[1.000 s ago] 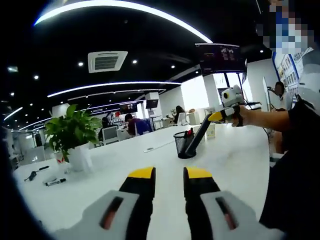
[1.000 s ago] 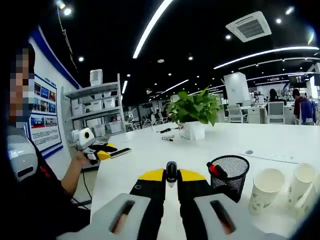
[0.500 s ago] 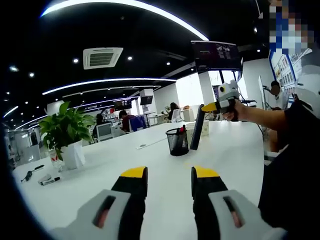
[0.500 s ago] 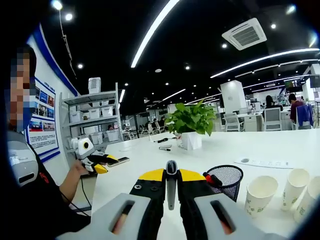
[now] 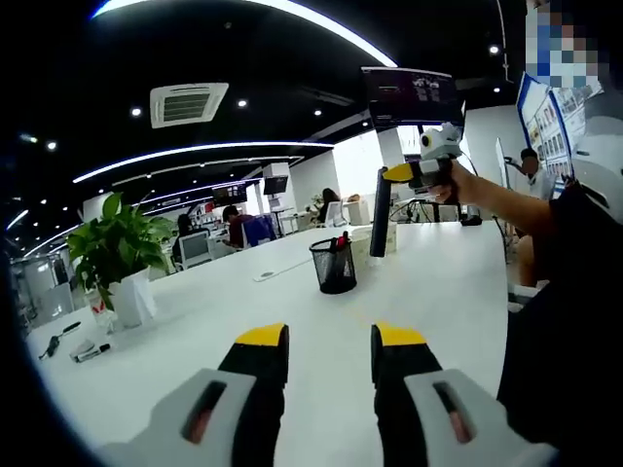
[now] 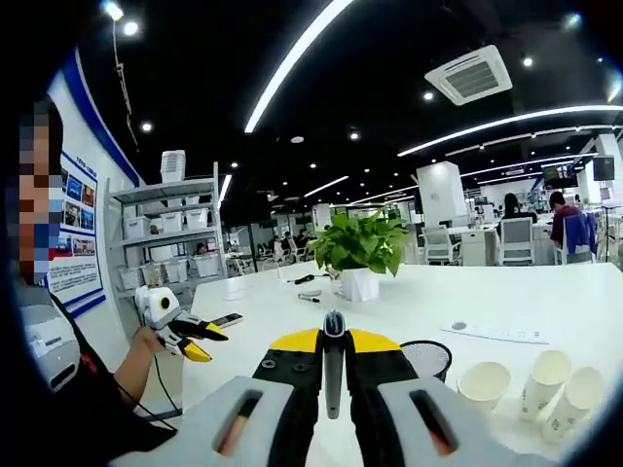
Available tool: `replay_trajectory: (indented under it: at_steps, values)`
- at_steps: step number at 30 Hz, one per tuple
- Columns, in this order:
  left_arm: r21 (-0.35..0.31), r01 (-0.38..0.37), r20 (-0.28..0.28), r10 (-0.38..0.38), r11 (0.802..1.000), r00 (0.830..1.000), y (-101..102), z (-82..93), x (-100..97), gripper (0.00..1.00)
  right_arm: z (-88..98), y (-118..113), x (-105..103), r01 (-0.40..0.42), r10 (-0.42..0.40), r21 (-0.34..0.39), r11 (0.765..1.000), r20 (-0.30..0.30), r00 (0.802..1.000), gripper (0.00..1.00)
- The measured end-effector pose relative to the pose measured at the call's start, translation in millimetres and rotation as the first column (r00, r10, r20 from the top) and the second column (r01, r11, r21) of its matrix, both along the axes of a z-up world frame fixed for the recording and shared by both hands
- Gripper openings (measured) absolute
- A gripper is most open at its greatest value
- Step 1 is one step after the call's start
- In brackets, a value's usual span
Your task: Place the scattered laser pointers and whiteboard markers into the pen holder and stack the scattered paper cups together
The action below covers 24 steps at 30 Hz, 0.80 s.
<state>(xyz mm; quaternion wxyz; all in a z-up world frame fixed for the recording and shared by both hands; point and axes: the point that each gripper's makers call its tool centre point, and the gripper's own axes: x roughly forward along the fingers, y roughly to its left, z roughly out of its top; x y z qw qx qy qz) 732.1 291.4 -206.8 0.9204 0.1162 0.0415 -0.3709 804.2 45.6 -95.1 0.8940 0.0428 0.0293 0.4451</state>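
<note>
The right gripper [image 6: 334, 342] was pinching a slim dark laser pointer [image 6: 333, 362], which ran lengthwise up between its jaws, its rounded tip poking just past the yellow jaw ends. The black mesh pen holder [image 6: 425, 358] sat just ahead of those jaws and to their right, below the pointer's tip and partly hidden by the right jaw; the paper cups [image 6: 487, 386] stood beyond it, further right. Seen from the left gripper view, the right gripper [image 5: 385, 176] was raised, with the pointer [image 5: 378, 213] hanging nearly upright, its free end pointing down, above and just beside the pen holder [image 5: 333, 267]. The right hand was clearly the nearer; the drop probably needed a small shift over the rim. The left gripper [image 5: 330, 339] was spread apart, holding nothing, well back from the holder.
</note>
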Motion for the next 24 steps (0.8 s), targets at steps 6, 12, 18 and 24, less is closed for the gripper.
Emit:
replay_trajectory:
  at_steps: [6,12,18,24]
  values:
    - [-0.090,-0.063,0.057,0.069,0.994,0.996,14.1,19.1,4.3,0.31,35.4,-10.2,1.1,0.044,-0.044,-0.005,0.999,0.068,0.997,0.12]
    - [-0.165,-0.072,0.060,0.083,0.984,0.995,21.6,29.1,3.8,0.30,64.3,-15.6,12.0,0.097,-0.093,-0.023,0.995,0.117,0.989,0.12]
    - [-0.167,-0.118,0.025,0.123,0.979,0.992,31.6,21.8,9.4,0.30,81.2,-16.5,30.7,0.125,-0.119,-0.034,0.992,0.139,0.983,0.12]
    - [-0.157,-0.111,0.011,0.114,0.981,0.993,29.2,17.8,9.4,0.29,94.3,-18.2,48.6,0.185,-0.172,-0.050,0.982,0.189,0.967,0.12]
